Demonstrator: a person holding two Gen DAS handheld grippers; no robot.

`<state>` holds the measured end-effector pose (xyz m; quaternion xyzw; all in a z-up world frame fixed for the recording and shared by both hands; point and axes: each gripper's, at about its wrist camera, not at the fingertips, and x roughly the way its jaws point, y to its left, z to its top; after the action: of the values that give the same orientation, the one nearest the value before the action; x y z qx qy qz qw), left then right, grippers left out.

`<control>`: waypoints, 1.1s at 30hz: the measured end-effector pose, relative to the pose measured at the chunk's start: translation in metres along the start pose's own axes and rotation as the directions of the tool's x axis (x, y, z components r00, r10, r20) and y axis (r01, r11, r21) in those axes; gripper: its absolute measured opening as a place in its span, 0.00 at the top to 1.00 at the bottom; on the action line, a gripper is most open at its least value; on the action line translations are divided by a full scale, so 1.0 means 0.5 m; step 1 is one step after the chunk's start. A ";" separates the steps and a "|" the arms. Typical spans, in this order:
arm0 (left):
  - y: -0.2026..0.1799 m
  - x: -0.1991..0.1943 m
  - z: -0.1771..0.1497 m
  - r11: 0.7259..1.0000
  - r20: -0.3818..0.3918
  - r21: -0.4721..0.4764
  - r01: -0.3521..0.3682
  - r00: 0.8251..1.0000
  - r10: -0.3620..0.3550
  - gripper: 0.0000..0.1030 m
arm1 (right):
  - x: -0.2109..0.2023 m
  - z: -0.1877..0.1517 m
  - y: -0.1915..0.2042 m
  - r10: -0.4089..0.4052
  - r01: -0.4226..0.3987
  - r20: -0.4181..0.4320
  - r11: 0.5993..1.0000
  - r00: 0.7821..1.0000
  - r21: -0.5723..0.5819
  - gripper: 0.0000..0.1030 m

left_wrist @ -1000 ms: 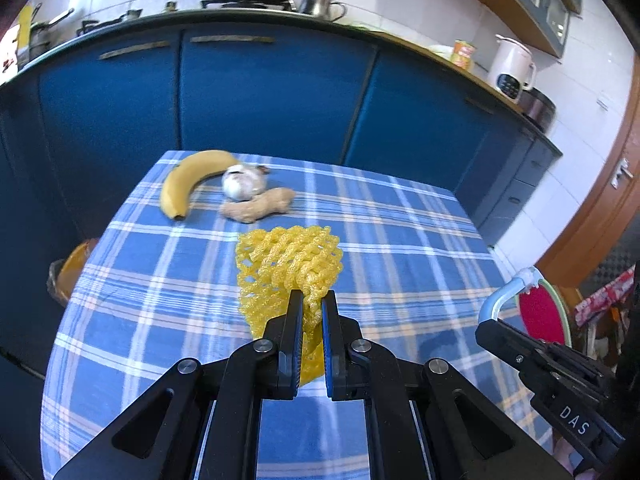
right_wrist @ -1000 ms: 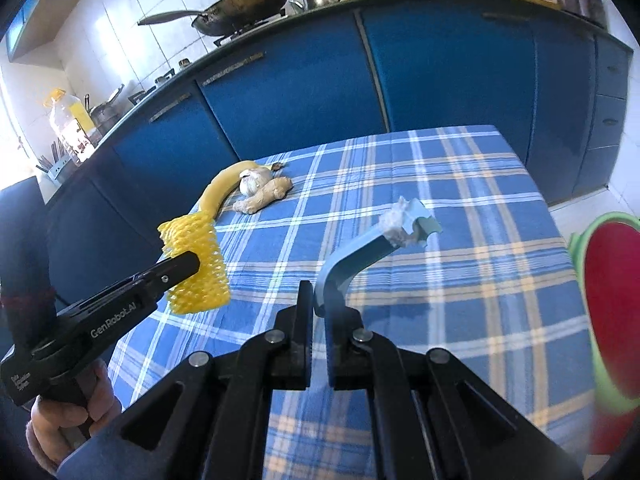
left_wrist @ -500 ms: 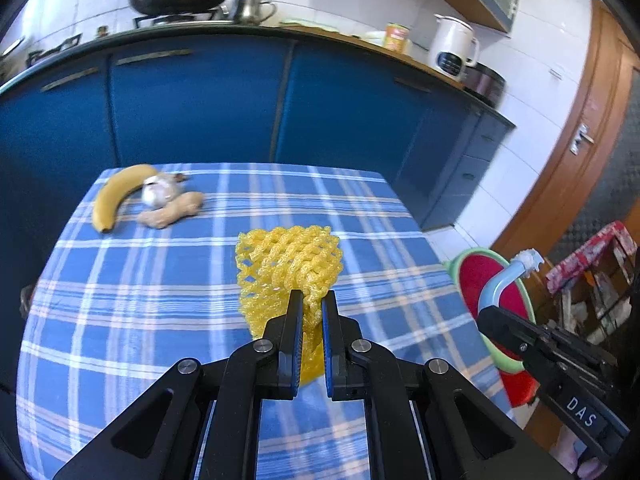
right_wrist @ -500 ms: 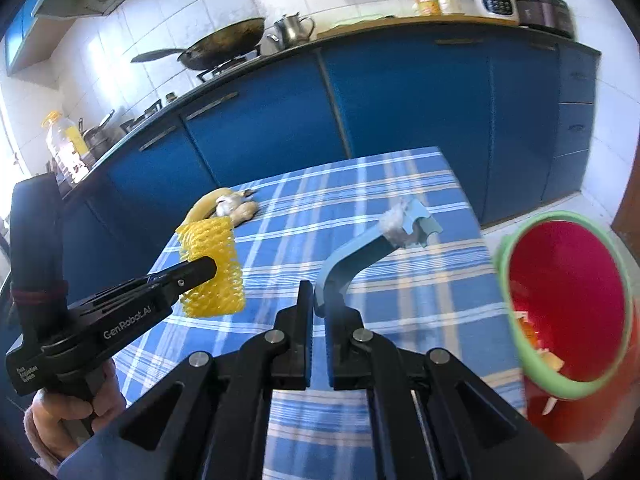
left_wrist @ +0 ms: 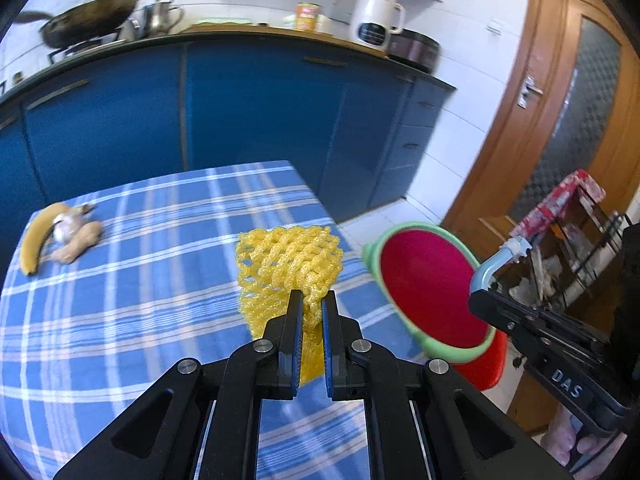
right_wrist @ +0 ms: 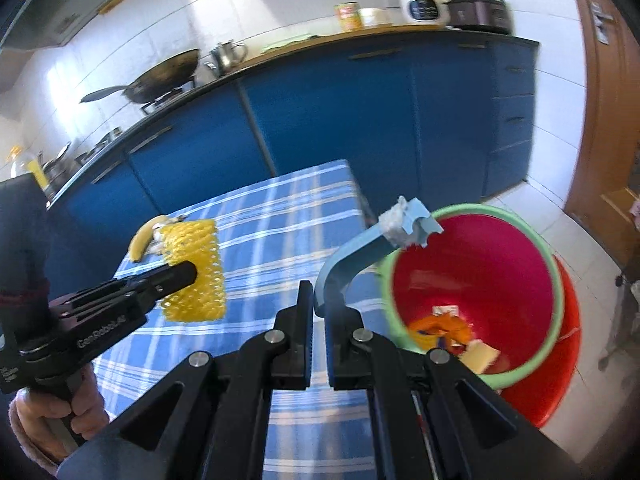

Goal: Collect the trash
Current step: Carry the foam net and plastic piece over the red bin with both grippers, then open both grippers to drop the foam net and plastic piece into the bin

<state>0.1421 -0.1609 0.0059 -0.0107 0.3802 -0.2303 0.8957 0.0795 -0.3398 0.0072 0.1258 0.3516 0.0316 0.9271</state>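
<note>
Right wrist view: the right gripper [right_wrist: 316, 308] has its jaws clamped on a bent blue plastic piece [right_wrist: 360, 248] whose tip overhangs the near rim of the bin [right_wrist: 558, 276], so an early release risks a drop onto the floor. The left gripper [left_wrist: 308, 312] grips a yellow foam net [left_wrist: 288, 264] above the counter [left_wrist: 120, 300] near its right edge; open floor lies beyond the bin.

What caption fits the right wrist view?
Right tool holds a bent blue plastic handle beside the green-rimmed red bin; left tool carries yellow foam netting.
</note>
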 end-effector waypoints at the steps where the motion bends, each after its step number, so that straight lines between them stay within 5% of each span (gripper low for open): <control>1: -0.014 0.009 0.002 1.000 -0.004 0.012 0.010 1.000 -0.010 0.92 | 0.001 -0.001 -0.017 -0.013 0.013 -0.004 1.000 1.000 0.012 0.94; 16: -0.136 0.118 0.009 0.989 -0.088 0.111 0.100 0.992 -0.091 0.92 | 0.063 -0.042 -0.201 -0.133 0.148 -0.104 0.978 0.986 0.145 0.91; 19: -0.151 0.141 0.008 0.987 -0.107 0.123 0.107 0.990 -0.094 0.92 | 0.068 -0.047 -0.221 -0.121 0.137 -0.102 0.977 0.987 0.163 0.87; 22: -0.159 0.161 0.007 0.985 -0.125 0.129 0.113 0.987 -0.097 0.92 | 0.068 -0.052 -0.238 -0.119 0.136 -0.095 0.972 0.988 0.190 0.72; 33: -0.203 0.213 0.013 0.975 -0.156 0.165 0.148 0.980 -0.122 0.91 | 0.032 -0.057 -0.278 -0.138 0.149 -0.060 0.956 0.989 0.254 0.72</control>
<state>0.1699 -0.2974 -0.0418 0.0595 0.4210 -0.3236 0.8453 0.0683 -0.4657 -0.0591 0.2188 0.3803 -0.0792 0.8951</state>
